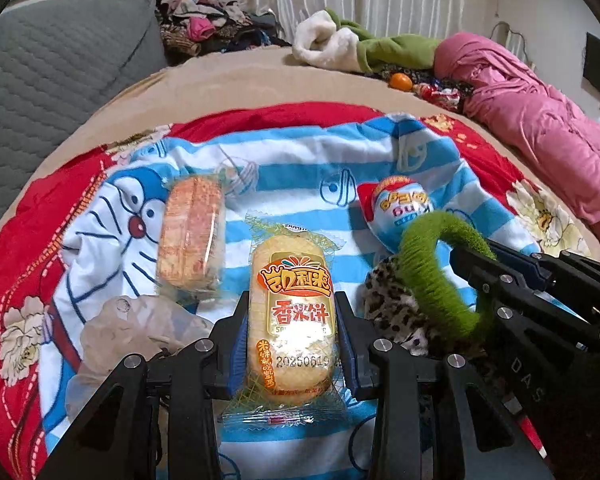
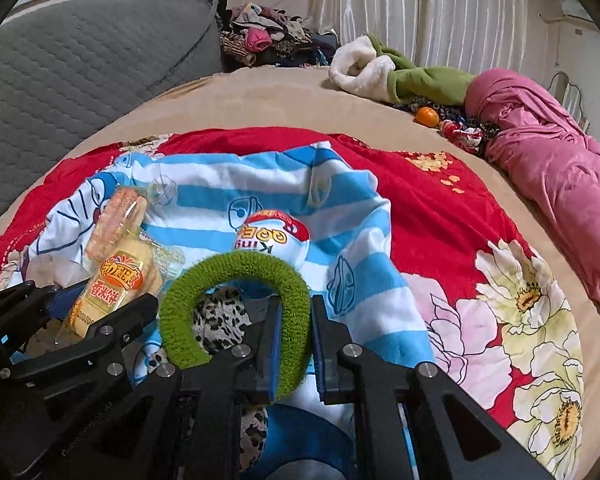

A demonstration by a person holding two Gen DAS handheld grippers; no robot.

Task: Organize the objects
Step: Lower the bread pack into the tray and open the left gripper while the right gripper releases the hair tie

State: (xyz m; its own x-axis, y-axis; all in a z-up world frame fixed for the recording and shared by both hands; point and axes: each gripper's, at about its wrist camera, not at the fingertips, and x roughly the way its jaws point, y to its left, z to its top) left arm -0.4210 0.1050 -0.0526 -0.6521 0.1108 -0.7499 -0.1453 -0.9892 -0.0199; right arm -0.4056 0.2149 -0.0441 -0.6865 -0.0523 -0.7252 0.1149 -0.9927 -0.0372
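Observation:
My left gripper (image 1: 292,320) is shut on a yellow rice-cracker packet (image 1: 292,312) over the blue striped Doraemon towel (image 1: 284,176). The packet also shows in the right wrist view (image 2: 116,284). My right gripper (image 2: 296,320) is shut on a green fuzzy hair tie (image 2: 236,308), which also shows in the left wrist view (image 1: 432,276). A leopard-print scrunchie (image 1: 392,304) lies under the hair tie. An orange wafer packet (image 1: 192,232) and a round red-white-blue snack pack (image 1: 400,208) lie on the towel.
A clear crumpled plastic bag (image 1: 132,332) lies at the left of my left gripper. A red floral blanket (image 2: 480,280) is under the towel. Pink bedding (image 2: 548,168), green and white clothes (image 2: 400,68), an orange (image 2: 427,115) and a grey quilted headboard (image 2: 80,60) are farther off.

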